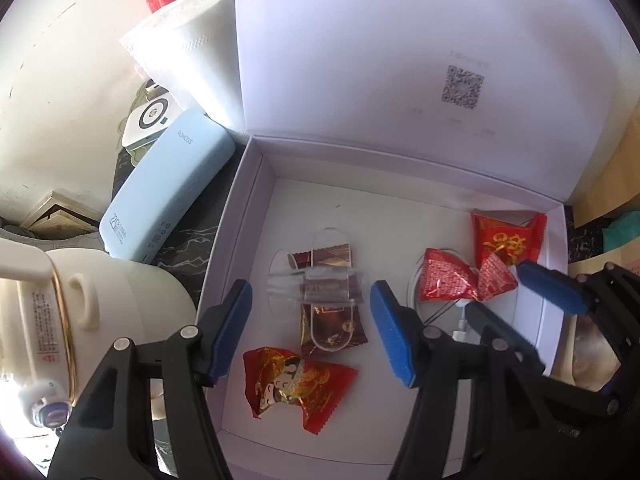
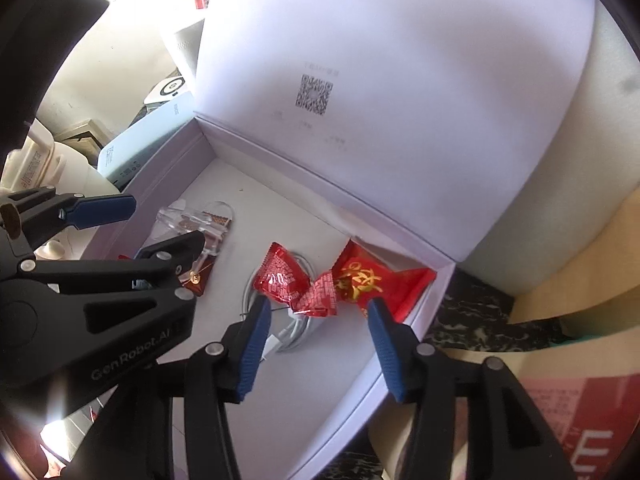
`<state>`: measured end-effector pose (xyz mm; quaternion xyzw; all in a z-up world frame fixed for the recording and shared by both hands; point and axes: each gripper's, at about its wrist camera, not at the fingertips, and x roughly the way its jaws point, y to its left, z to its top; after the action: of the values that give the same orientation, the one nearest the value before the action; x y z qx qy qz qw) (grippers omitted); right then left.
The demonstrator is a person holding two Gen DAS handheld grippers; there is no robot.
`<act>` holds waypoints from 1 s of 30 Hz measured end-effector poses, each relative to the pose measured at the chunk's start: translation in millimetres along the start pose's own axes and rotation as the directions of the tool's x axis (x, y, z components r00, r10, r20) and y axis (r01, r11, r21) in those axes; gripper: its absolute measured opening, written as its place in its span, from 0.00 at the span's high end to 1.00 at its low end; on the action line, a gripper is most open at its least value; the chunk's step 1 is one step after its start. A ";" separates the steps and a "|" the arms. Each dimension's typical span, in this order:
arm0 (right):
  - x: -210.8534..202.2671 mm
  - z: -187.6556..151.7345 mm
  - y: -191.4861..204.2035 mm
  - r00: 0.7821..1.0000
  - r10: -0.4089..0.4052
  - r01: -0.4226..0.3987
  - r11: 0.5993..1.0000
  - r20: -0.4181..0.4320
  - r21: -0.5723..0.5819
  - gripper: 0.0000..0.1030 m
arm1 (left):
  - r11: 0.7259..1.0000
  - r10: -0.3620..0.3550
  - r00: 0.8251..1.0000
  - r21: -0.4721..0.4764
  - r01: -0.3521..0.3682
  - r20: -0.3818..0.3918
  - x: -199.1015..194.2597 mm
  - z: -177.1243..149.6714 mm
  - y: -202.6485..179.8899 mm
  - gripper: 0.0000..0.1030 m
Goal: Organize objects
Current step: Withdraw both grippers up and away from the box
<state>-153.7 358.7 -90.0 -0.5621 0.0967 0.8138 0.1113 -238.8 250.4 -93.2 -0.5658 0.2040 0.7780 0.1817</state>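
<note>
The red candy [image 2: 298, 282] is seen lying in the white box [image 2: 352, 364], just ahead of the right gripper [image 2: 316, 344], whose jaws are held apart and empty (its long axis runs across them). The left gripper [image 1: 310, 332] is likewise spread over a clear clip [image 1: 316, 286].

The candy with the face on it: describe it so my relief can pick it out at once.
Find the open white box with its lid standing up behind. Inside, the candy with the face lies nearest the front wall, just ahead of the open left gripper and in front of the brown wrapper under clear plastic. It alone shows a drawn face; the other two red candies sit far right.
</note>
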 end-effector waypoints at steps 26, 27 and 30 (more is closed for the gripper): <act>-89.9 -11.7 1.9 0.995 -0.019 0.019 1.000 0.097 0.004 0.50 | 0.997 0.060 0.989 -0.060 -0.052 0.137 -86.8 -10.7 27.8 0.32; -93.4 -12.7 2.4 0.995 -0.020 0.019 1.000 0.100 0.004 0.50 | 0.996 0.064 0.988 -0.064 -0.056 0.143 -90.6 -12.1 29.0 0.32; -103.9 -16.1 4.4 0.994 -0.020 0.020 1.000 0.107 0.004 0.50 | 0.995 0.074 0.984 -0.075 -0.063 0.160 -102.7 -16.9 33.6 0.32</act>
<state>-104.9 342.4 1.9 -0.5184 0.0860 0.8415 0.1253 -212.2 207.7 3.8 -0.4994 0.1805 0.8338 0.1510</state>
